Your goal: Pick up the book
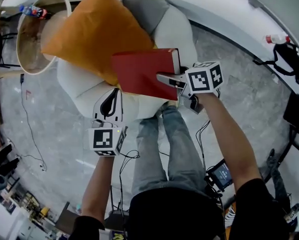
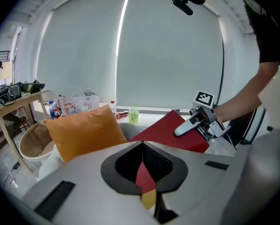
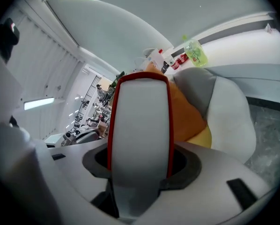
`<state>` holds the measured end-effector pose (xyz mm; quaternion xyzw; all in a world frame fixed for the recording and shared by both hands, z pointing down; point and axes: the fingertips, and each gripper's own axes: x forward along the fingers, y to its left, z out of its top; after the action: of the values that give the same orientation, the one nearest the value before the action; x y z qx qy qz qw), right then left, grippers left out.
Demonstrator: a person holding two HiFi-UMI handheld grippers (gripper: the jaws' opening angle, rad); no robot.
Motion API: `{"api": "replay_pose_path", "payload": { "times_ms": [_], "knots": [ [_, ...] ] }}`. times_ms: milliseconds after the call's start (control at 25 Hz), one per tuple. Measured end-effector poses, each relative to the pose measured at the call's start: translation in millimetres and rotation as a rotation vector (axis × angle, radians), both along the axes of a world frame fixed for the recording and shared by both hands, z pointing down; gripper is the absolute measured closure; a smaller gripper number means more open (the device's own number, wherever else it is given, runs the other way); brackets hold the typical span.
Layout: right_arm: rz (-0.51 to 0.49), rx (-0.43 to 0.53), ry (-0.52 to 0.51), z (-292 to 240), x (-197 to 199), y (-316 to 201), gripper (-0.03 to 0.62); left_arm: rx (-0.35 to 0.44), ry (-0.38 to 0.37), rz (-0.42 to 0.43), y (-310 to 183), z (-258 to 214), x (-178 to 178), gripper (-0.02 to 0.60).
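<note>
A red hardcover book [image 1: 142, 73] hangs in the air over the armchair, spine toward the cushion and page edge to the right. My right gripper [image 1: 165, 79] is shut on its right edge. In the right gripper view the book's pale page edge [image 3: 140, 125], bordered by red covers, fills the gap between the jaws. The left gripper view shows the book [image 2: 170, 131] tilted, with the right gripper [image 2: 191, 125] clamped on it. My left gripper [image 1: 108, 104] hovers lower left of the book, over the seat's front, its tips closed together and holding nothing [image 2: 141, 146].
An orange cushion [image 1: 92, 31] leans on the white and grey armchair [image 1: 177, 26]. A round wooden basket [image 1: 37, 36] stands at the left. Bottles [image 1: 277, 38] sit on the sill. A person's legs in jeans [image 1: 164, 149], cables and a small screen [image 1: 220, 175] lie below.
</note>
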<state>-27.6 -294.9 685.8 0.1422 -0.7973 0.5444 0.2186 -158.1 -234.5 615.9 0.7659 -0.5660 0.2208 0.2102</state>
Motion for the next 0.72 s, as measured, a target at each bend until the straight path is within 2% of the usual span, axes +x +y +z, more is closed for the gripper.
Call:
{"api": "replay_pose_path", "payload": {
  "times_ms": [280, 600, 720],
  "knots": [
    [0.045, 0.092, -0.093, -88, 13, -19, 0.347, 0.053, 0.035, -0.007, -15, -61, 15, 0.568],
    [0.236, 0.173, -0.262, -215, 35, -33, 0.347, 0.182, 0.059, 0.031, -20, -169, 21, 0.568],
    [0.27, 0.222, -0.313, -264, 50, -40, 0.347, 0.231, 0.053, 0.046, -16, -211, 28, 0.568]
  ]
}}
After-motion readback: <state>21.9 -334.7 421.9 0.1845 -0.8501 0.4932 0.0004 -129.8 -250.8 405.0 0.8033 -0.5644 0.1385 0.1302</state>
